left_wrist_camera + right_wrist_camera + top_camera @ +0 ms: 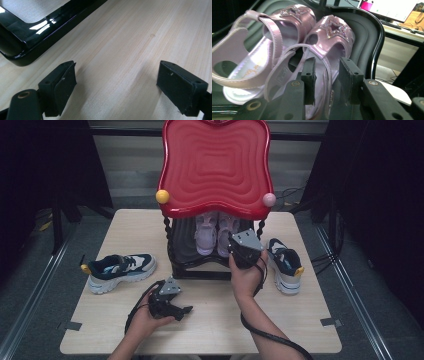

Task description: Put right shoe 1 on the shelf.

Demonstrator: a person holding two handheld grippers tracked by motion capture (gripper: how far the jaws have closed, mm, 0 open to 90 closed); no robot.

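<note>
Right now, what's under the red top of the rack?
Under the red top, a pair of pink sandals sits side by side on the dark shelf. The right gripper straddles one sandal's side strap. The top hides the sandals' toes from above.

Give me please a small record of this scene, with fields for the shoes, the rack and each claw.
Rack: black shoe rack with a red wavy top, at the far middle of the table
On lower shelf: pair of pink sandals
Right claw: jaws astride the side strap of the right-hand sandal, not pressing it
Left claw: open over bare table
Beside rack: one navy sneaker on the left, one on the right
</note>
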